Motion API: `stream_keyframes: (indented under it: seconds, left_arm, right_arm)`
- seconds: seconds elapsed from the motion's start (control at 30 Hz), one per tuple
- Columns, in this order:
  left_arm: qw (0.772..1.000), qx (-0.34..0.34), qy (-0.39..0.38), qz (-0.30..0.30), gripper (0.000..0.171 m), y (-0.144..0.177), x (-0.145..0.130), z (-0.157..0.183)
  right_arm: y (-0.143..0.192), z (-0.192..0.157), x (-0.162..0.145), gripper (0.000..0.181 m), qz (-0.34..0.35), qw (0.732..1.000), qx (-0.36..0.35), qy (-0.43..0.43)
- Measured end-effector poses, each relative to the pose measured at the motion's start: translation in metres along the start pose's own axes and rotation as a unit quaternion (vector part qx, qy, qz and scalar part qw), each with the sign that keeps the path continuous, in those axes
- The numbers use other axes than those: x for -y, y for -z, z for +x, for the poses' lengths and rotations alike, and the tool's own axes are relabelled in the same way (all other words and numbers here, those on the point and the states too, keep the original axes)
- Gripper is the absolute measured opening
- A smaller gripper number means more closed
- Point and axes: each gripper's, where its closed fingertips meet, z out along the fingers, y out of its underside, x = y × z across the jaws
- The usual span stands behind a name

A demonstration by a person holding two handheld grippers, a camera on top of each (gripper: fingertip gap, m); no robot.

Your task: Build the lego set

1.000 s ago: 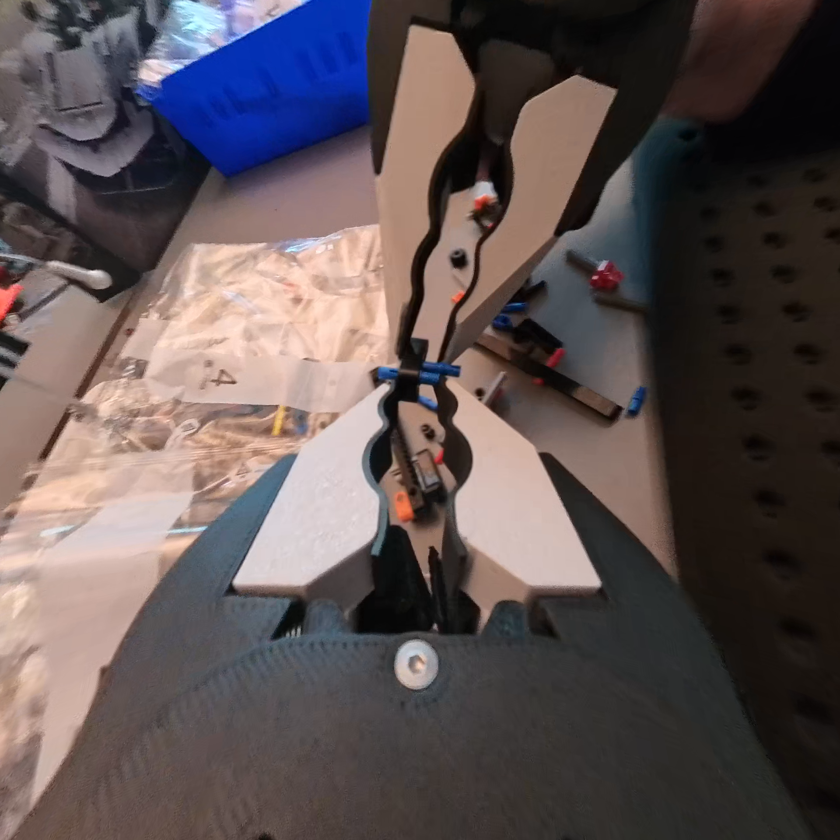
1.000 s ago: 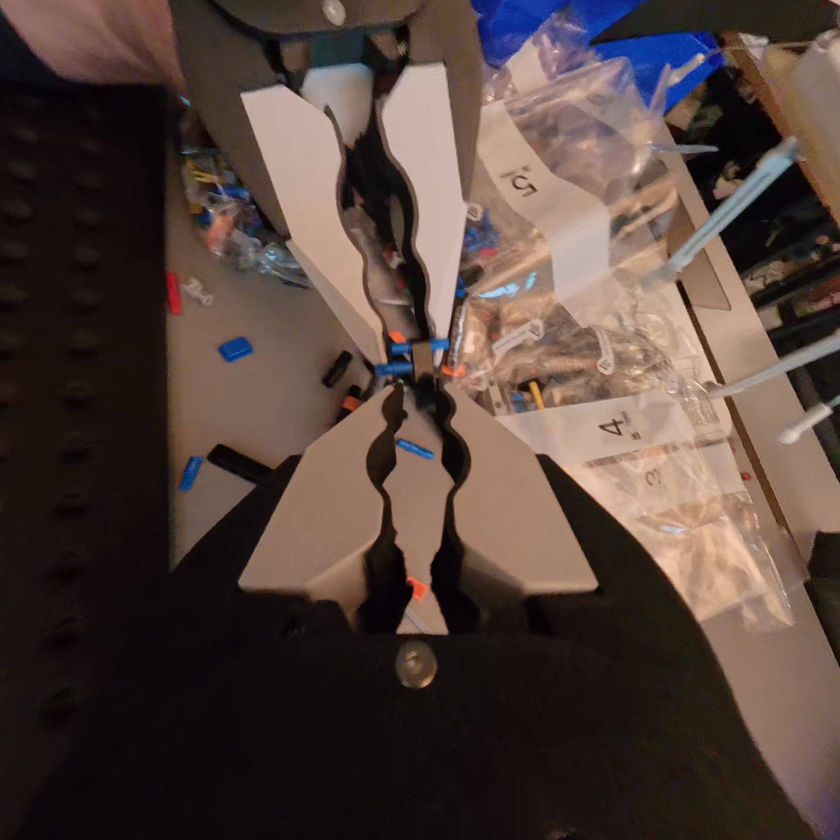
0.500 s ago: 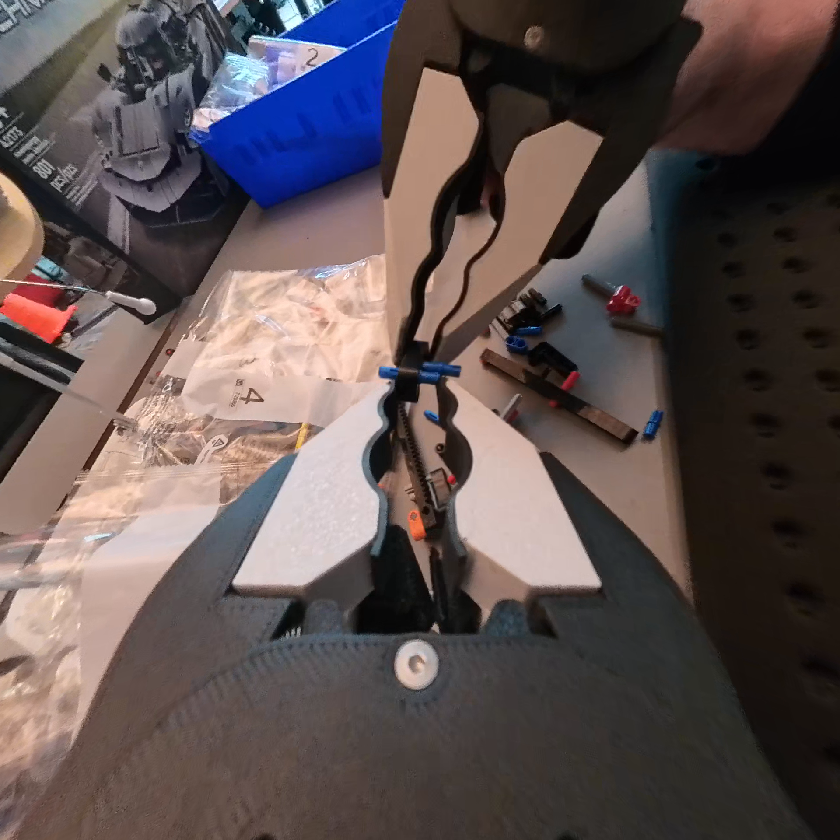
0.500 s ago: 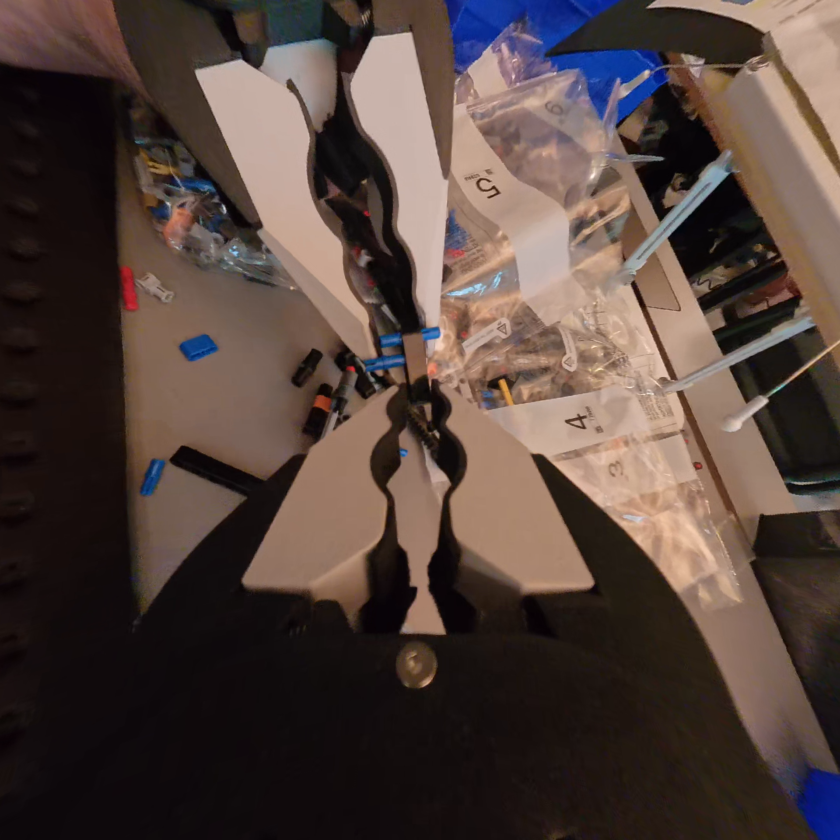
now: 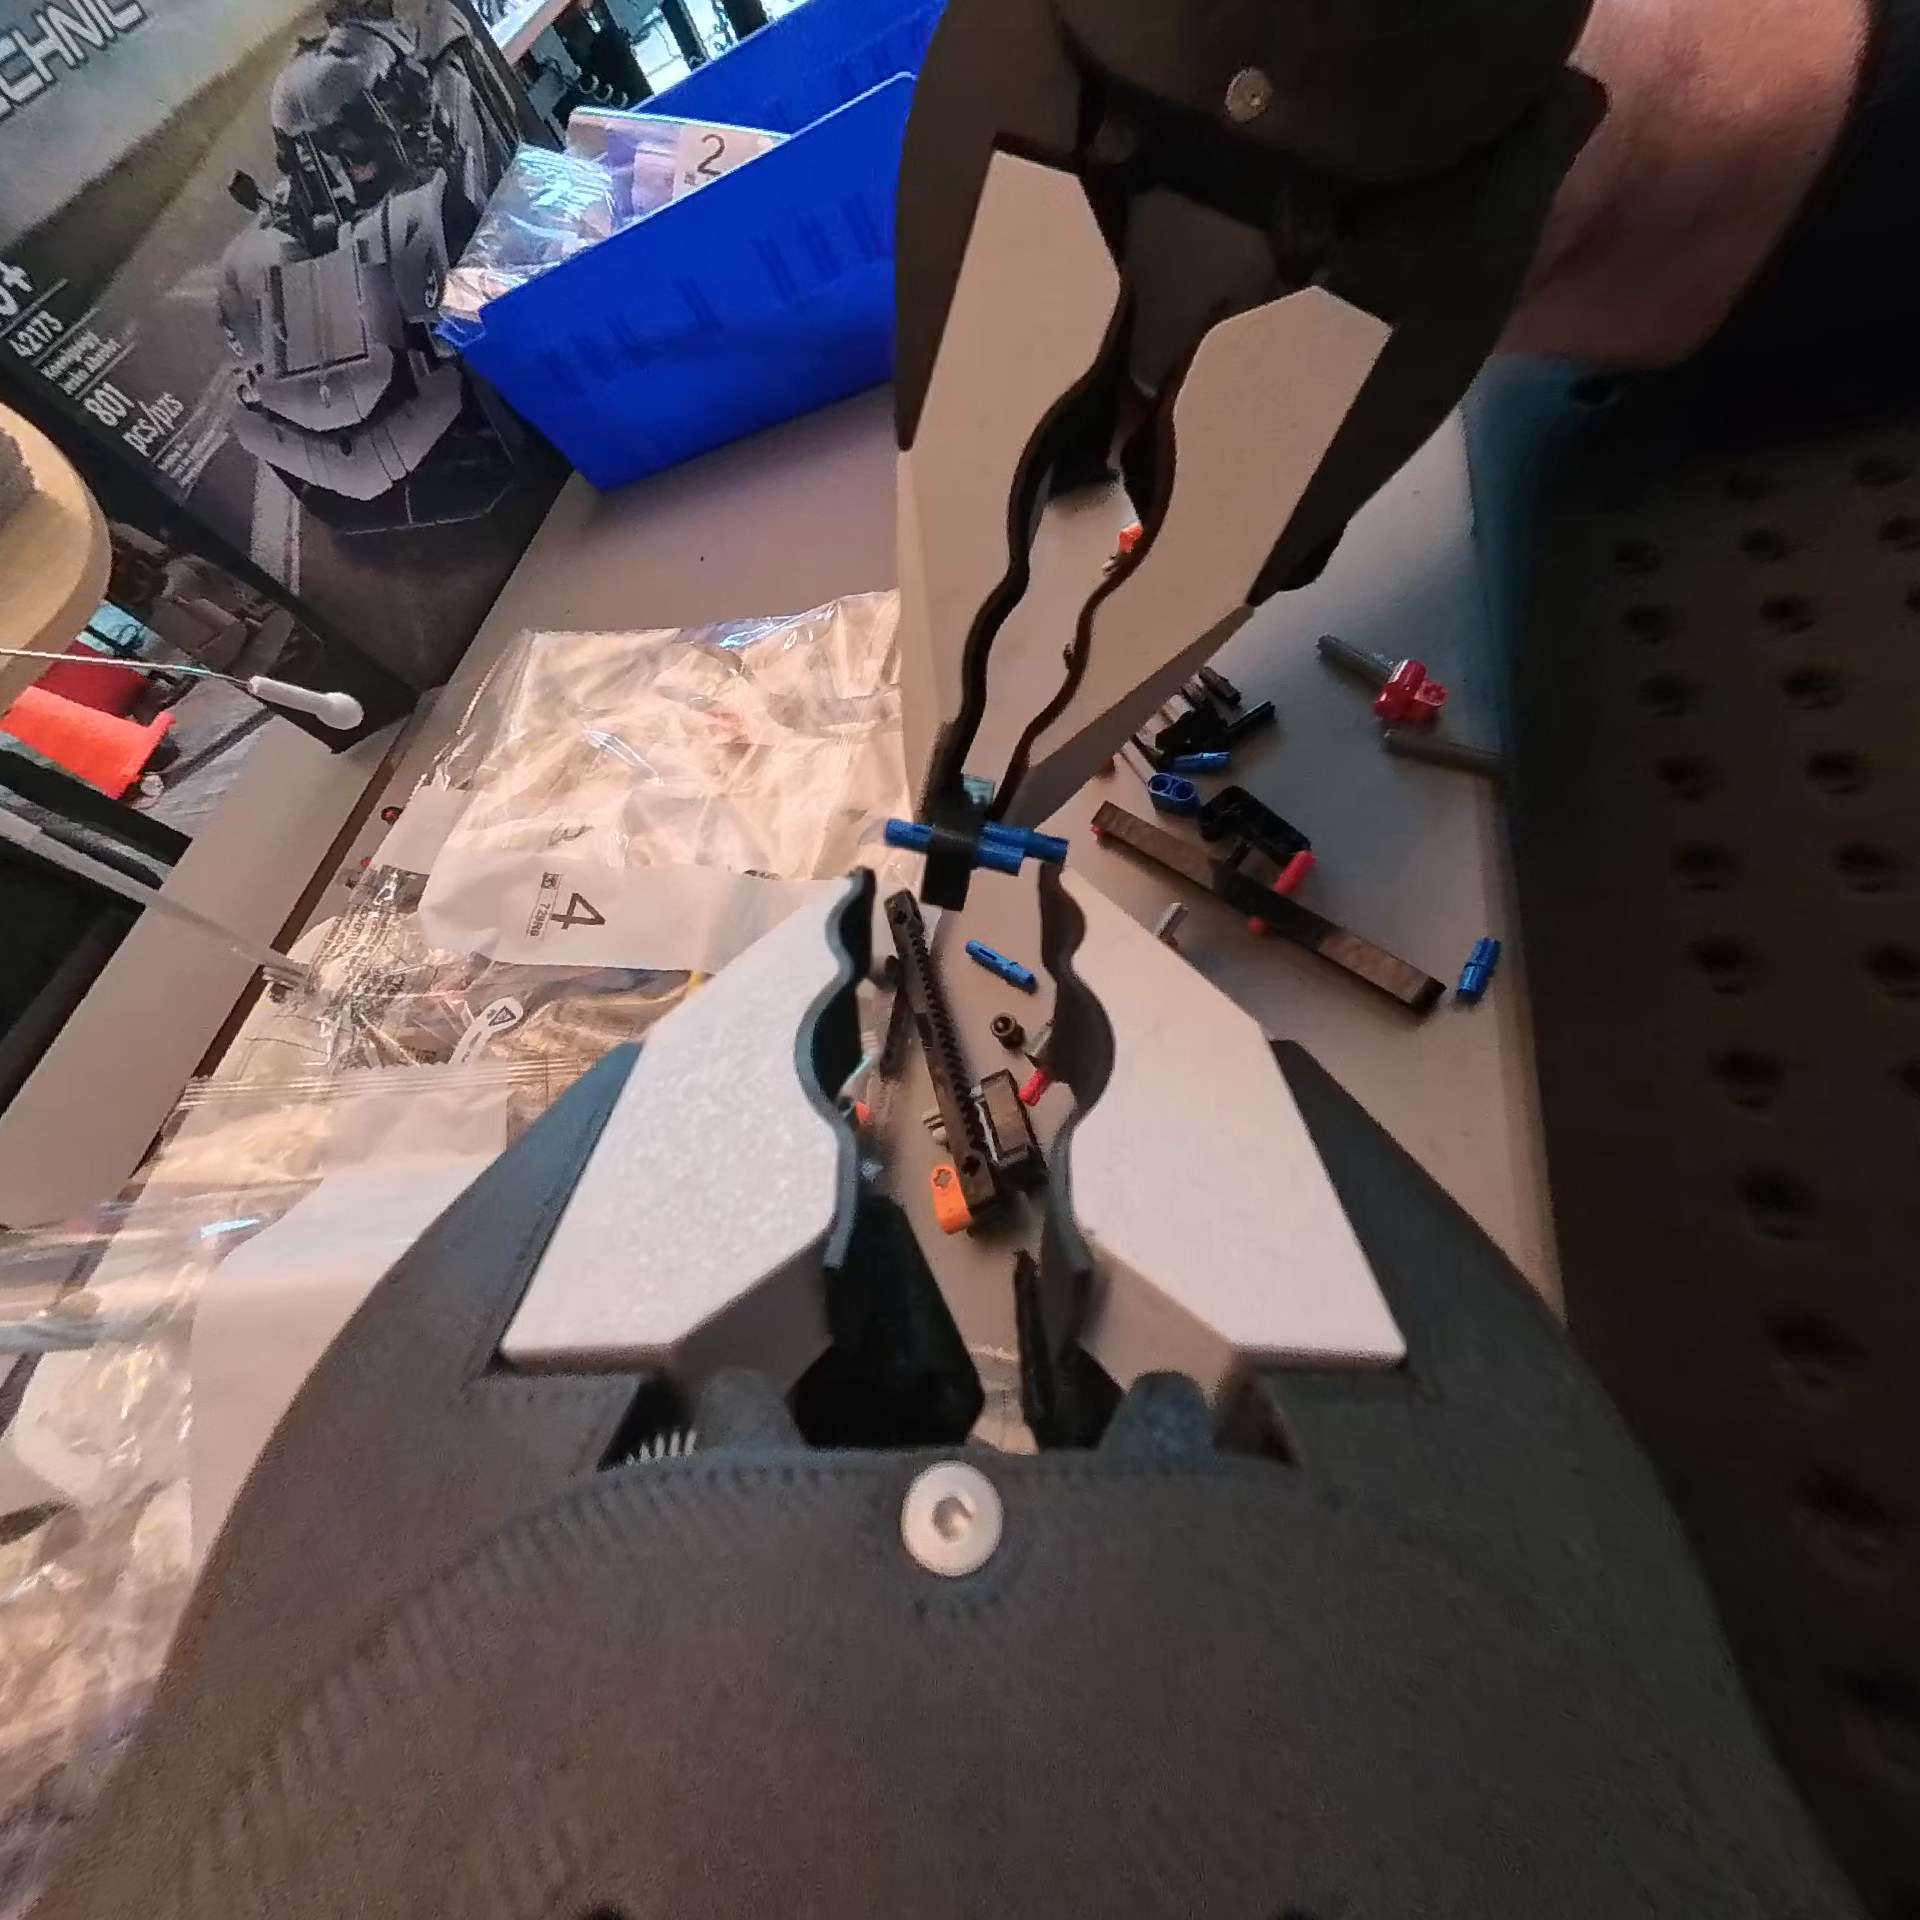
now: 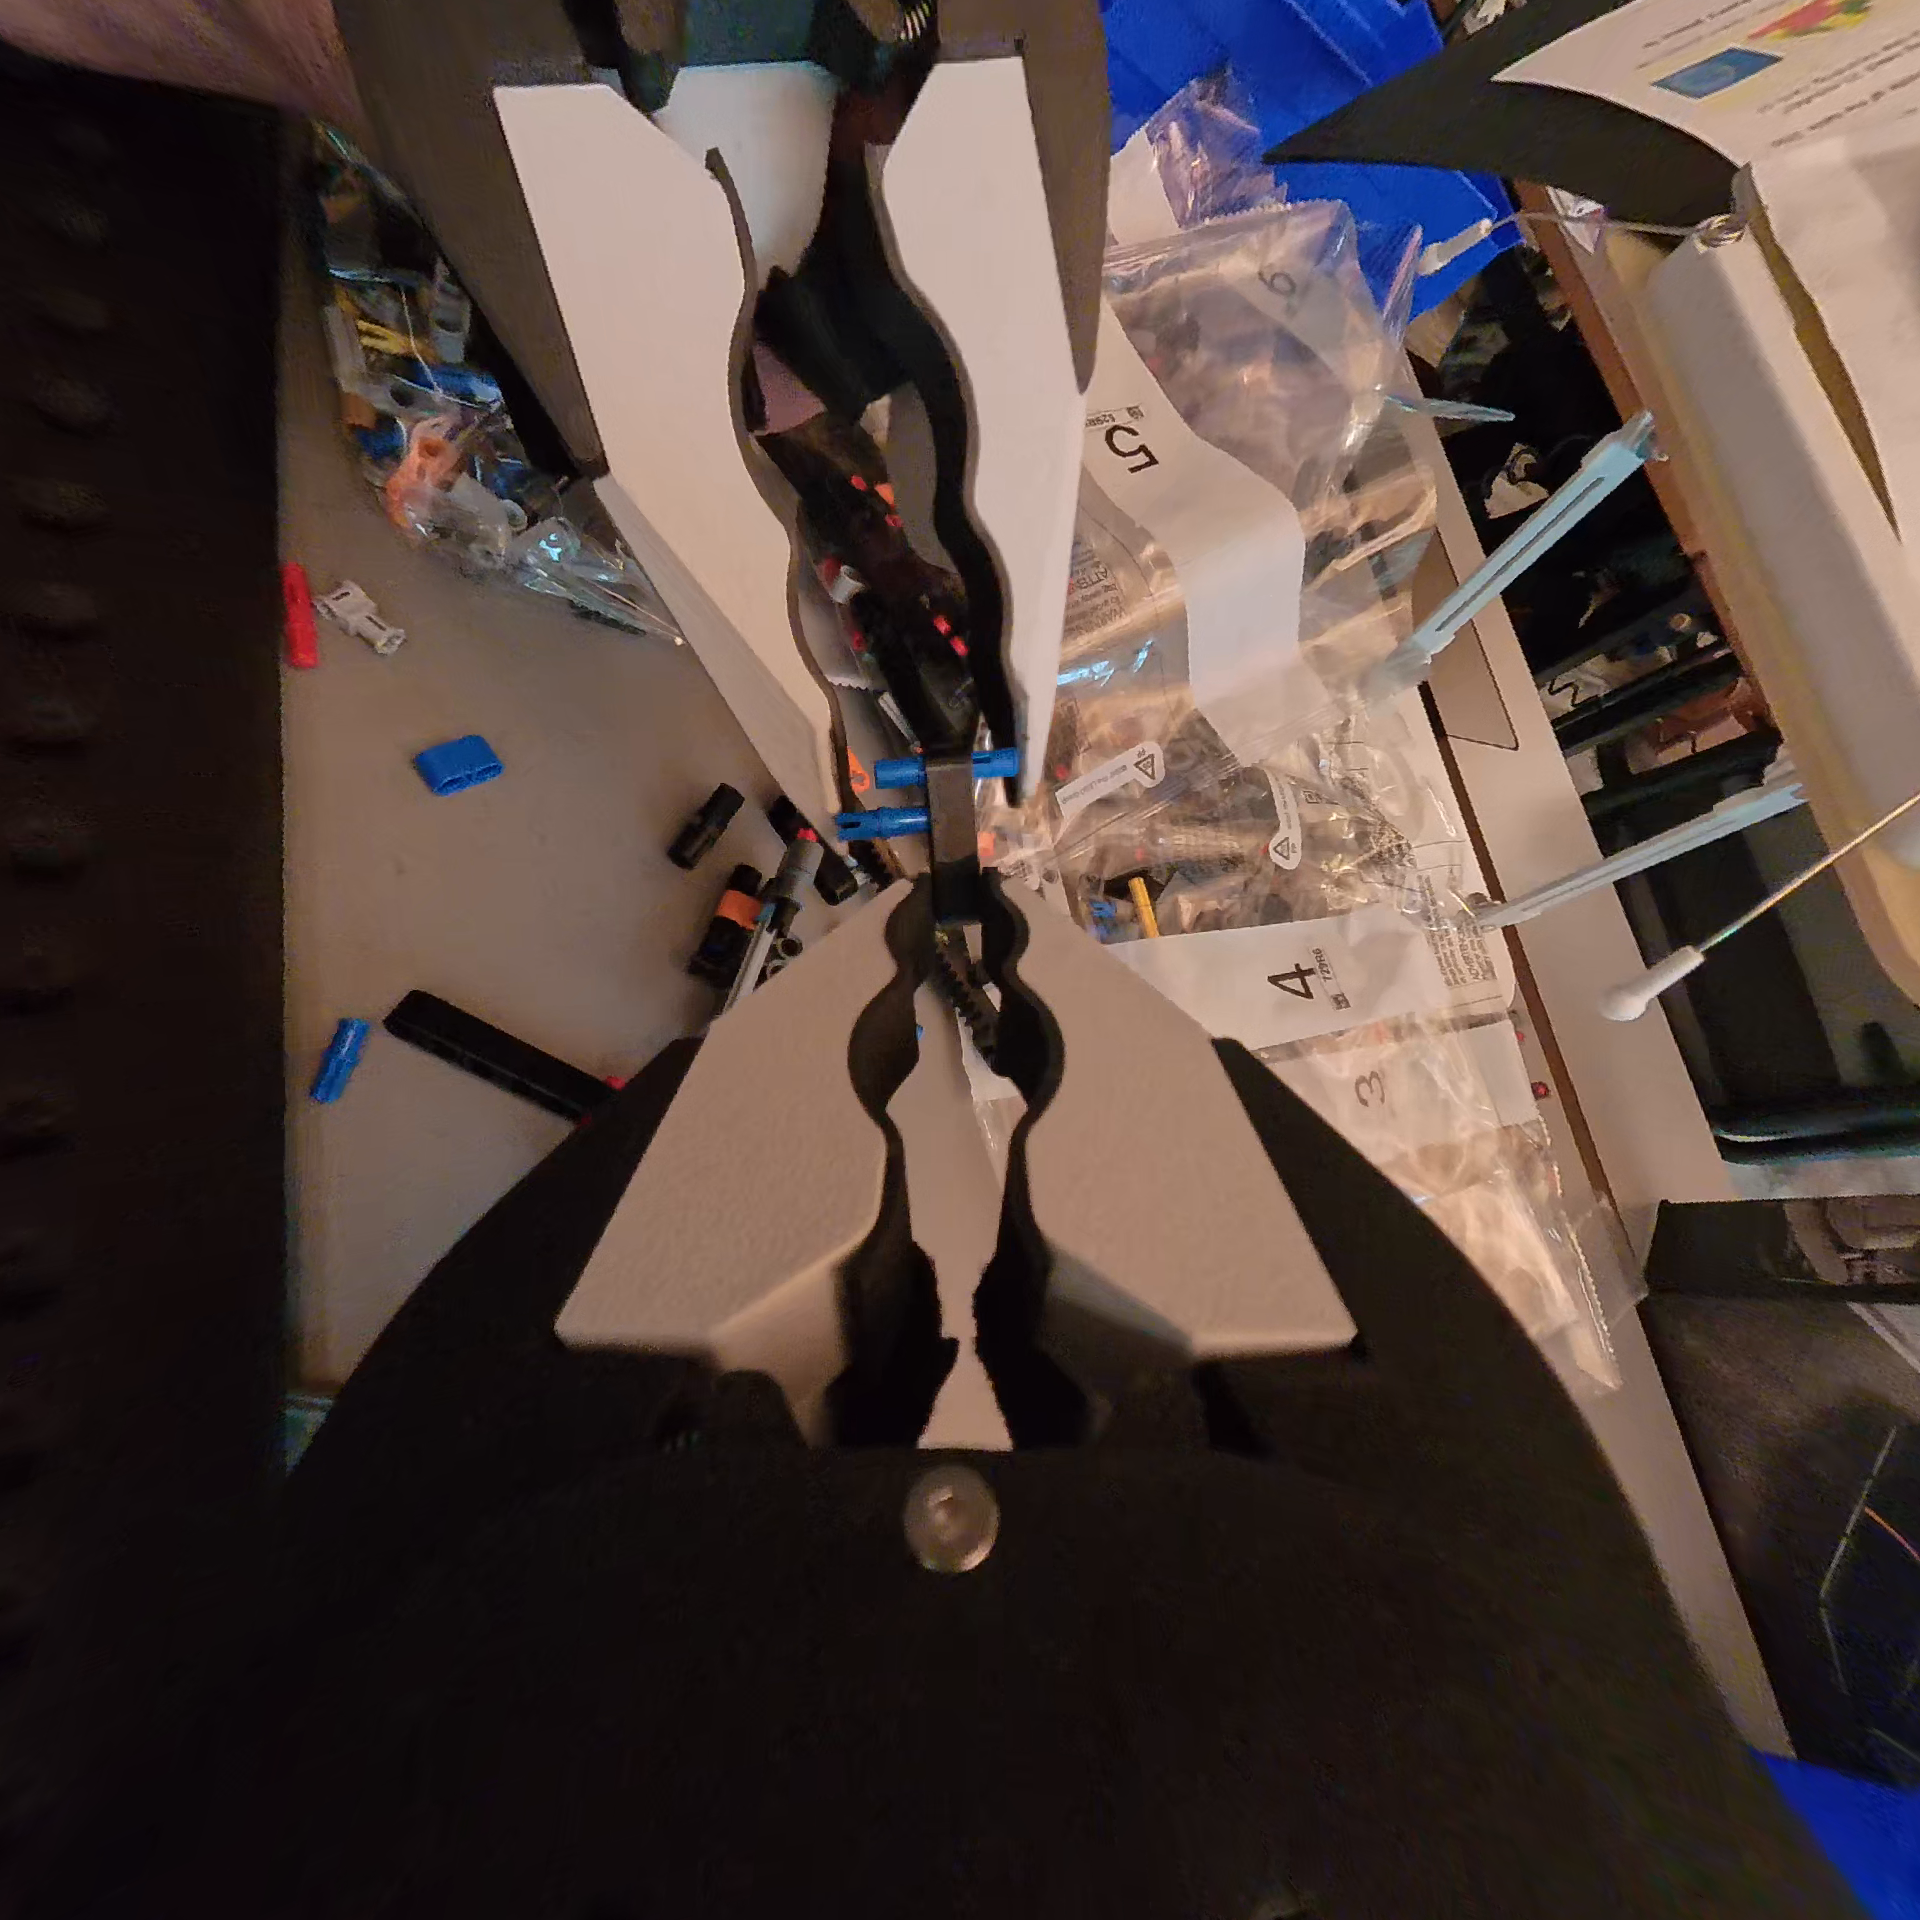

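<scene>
The right tool (image 6: 951, 904) is clamped on the end of a short black beam (image 6: 952, 821) carrying two blue pins (image 6: 891, 798), probably so these face outward for joining; the left tool (image 5: 951, 899) is parted, holds nothing and sits just short of the beam. Beneath it on the table (image 5: 717, 540) lies one black toothed rack (image 5: 940, 1023), with one loose blue pin (image 5: 1000, 961) beside it. Three numbered bags (image 6: 1226, 582) are counted beyond the tools, and a blue bin (image 5: 686, 312) is seen farther off.
</scene>
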Motion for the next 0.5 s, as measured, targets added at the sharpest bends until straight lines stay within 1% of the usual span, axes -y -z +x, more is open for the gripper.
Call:
stream_keyframes:
  seconds: [0.1,0.37,0.5]
  left_arm:
    - [1.0,0.008,-0.001,0.001,0.037,0.001,0.001,-0.002]
    - [0.999,0.011,-0.043,-0.016,0.027,0.0,-0.001,0.005]
    - [0.998,0.008,-0.06,-0.023,0.029,0.001,-0.001,0.009]
  right_arm:
    - [0.001,-0.001,0.001,0.005,0.005,1.0,0.003,0.001]
    - [0.002,-0.009,0.001,0.006,0.01,1.0,0.028,0.009]
    - [0.003,-0.015,0.001,0.006,0.013,0.999,0.046,0.013]
